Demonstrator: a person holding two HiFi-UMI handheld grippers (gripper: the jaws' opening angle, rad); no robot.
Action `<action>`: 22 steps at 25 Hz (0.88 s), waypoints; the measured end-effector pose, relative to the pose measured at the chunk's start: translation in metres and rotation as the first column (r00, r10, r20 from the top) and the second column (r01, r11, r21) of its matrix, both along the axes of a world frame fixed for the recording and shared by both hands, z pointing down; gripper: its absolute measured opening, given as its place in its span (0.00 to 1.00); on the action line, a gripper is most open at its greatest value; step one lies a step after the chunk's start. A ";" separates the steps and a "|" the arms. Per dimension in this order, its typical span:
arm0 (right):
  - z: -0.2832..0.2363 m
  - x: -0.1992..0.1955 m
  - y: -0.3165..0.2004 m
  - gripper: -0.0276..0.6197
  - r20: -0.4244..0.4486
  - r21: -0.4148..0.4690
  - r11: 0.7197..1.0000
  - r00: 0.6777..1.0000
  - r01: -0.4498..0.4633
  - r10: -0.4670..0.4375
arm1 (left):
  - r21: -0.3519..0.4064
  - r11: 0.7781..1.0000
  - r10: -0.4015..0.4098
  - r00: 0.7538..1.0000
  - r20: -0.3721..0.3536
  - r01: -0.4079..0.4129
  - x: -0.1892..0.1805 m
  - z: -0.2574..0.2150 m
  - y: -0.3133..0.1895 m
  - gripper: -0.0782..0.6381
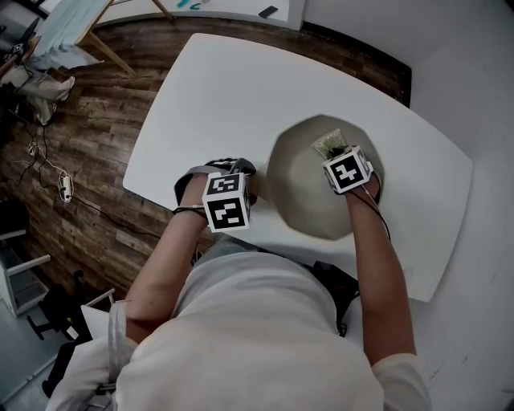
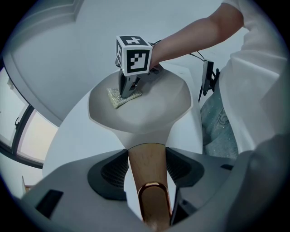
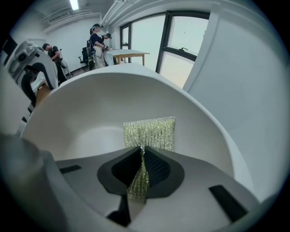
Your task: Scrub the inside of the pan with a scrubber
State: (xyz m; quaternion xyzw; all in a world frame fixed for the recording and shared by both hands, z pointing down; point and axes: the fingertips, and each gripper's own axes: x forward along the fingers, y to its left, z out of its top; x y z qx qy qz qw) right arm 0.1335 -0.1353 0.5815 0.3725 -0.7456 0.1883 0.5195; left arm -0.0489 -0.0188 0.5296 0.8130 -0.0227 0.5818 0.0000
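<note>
Wooden pan handle [image 2: 146, 161] clamped in left hand-held gripper [image 2: 146, 174]; right hand-held gripper [image 3: 141, 168] pinches scrubber [image 3: 149, 132] inside pan [image 3: 86, 113], seemingly touching it.

I see white table [image 1: 201, 88] on dark wood floor [image 1: 88, 217]. Cables [image 1: 63, 185] loose on floor, apart from table. Right gripper view: people [image 3: 97, 38] standing by wooden desk [image 3: 129, 54] at back, big window [image 3: 181, 47], ceiling light [image 3: 74, 4] on.

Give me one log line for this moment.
left gripper: shut on pan handle | right gripper: shut on scrubber | scrubber: against inside of pan | pan: on table
</note>
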 end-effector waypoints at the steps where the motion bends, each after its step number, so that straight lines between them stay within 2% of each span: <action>1: 0.000 -0.004 -0.001 0.10 0.013 0.003 1.000 1.000 0.006 -0.006 | 0.001 1.000 0.002 1.000 0.002 -0.002 0.000 0.000 0.000 0.46; 6: 0.002 -0.026 0.000 0.10 0.032 0.008 0.996 0.995 0.089 -0.089 | 0.001 1.000 0.004 1.000 0.008 -0.004 0.001 0.001 0.001 0.46; 12: 0.005 -0.057 0.006 0.11 0.118 0.001 0.990 0.983 0.144 -0.143 | -0.002 1.000 0.000 1.000 0.005 0.000 0.000 0.000 0.001 0.46; 22: 0.004 -0.103 0.038 0.11 0.271 -0.061 0.960 0.930 0.274 -0.248 | -0.007 1.000 -0.007 1.000 0.001 0.007 0.000 0.000 0.001 0.46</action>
